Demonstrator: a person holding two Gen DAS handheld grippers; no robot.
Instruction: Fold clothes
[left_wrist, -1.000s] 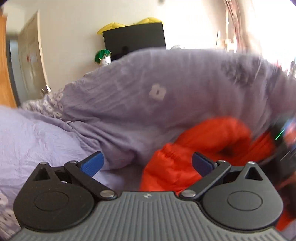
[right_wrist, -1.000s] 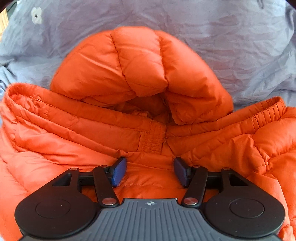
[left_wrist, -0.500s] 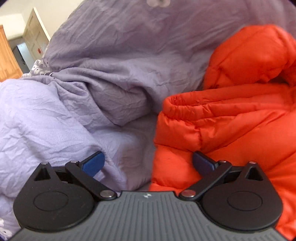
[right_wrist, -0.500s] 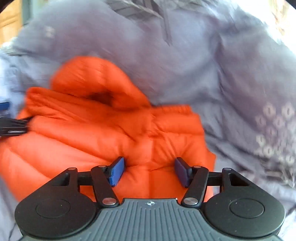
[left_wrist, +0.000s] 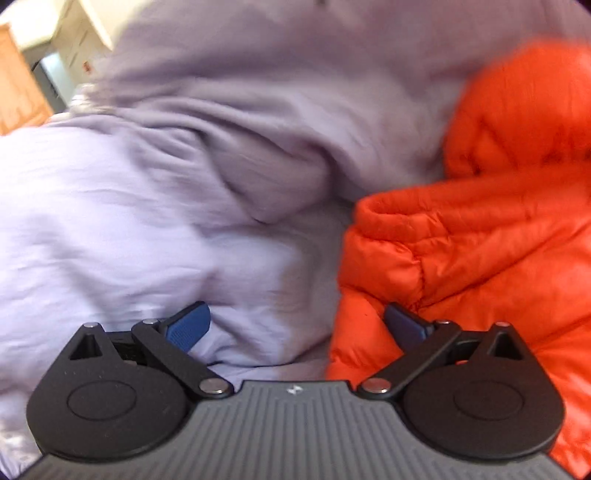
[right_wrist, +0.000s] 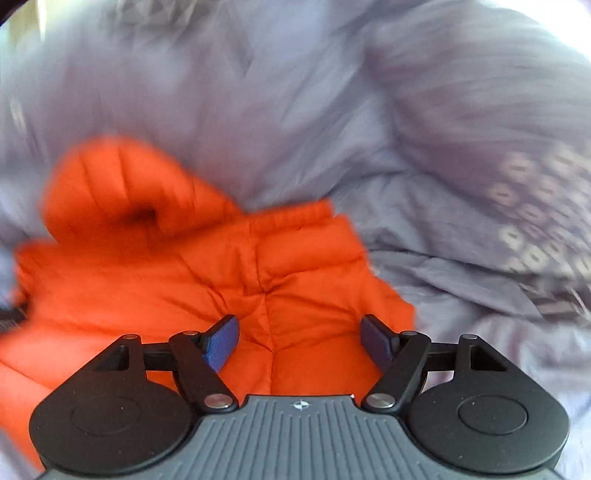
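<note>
An orange puffer jacket (right_wrist: 207, 280) with a hood (right_wrist: 122, 184) lies on a lilac duvet (right_wrist: 295, 92). In the left wrist view the jacket (left_wrist: 480, 240) fills the right side, its left edge near the middle. My left gripper (left_wrist: 295, 328) is open, straddling that edge: one pad over the duvet, the other over orange fabric, nothing pinched. My right gripper (right_wrist: 299, 339) hovers above the jacket's right part, its jaws opening, with no fabric between the pads. Both views are blurred by motion.
The rumpled lilac duvet (left_wrist: 147, 221) covers the whole bed, with a patterned patch (right_wrist: 535, 229) at the right. A doorway and a wooden cupboard (left_wrist: 18, 92) show at the far left, beyond the bed.
The left gripper tipped down from the room toward the jacket's left edge. The right gripper pulled back and up from the hood and shifted right, and its jaws spread wider.
</note>
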